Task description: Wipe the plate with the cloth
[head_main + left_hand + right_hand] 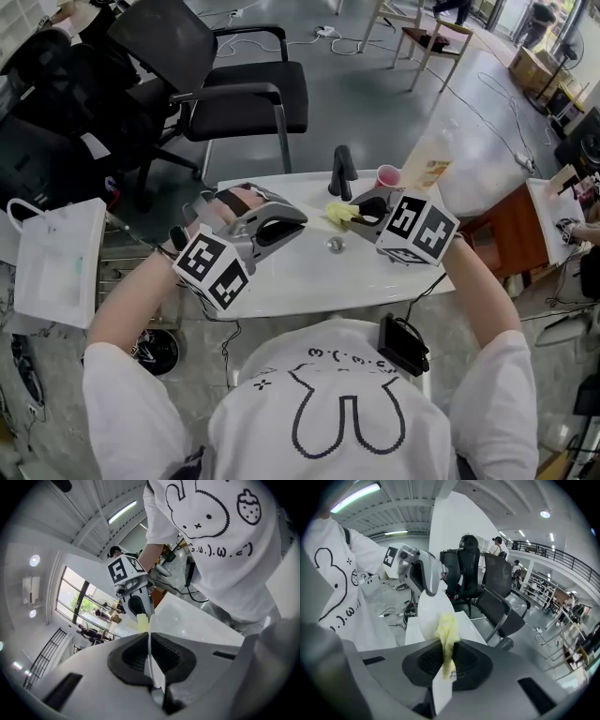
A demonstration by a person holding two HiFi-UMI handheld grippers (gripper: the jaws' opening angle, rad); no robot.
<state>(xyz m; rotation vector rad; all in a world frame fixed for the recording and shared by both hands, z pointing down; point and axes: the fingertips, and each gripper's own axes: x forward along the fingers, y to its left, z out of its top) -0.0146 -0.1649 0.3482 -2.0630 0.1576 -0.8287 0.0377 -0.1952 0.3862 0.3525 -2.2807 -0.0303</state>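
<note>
While the left gripper (427, 585) is clenched on the rim of the white plate (433, 616), holding it on edge above the white table (309, 272), what is likely to fail first? (Operator)

Probably the rim grip. Its 2 jaws pinch only 1 short section, so side pressure from wiping can lever the plate loose and drop it onto the table. (Technician)

And the right gripper (138, 611)? (Operator)

It grasps the yellow cloth (448, 637) by 1 fold, with the free end at the plate's face; contact cannot be confirmed. A hard drag can pull the cloth out or bring bare jaws against the plate. Use light strokes. (Technician)
</note>
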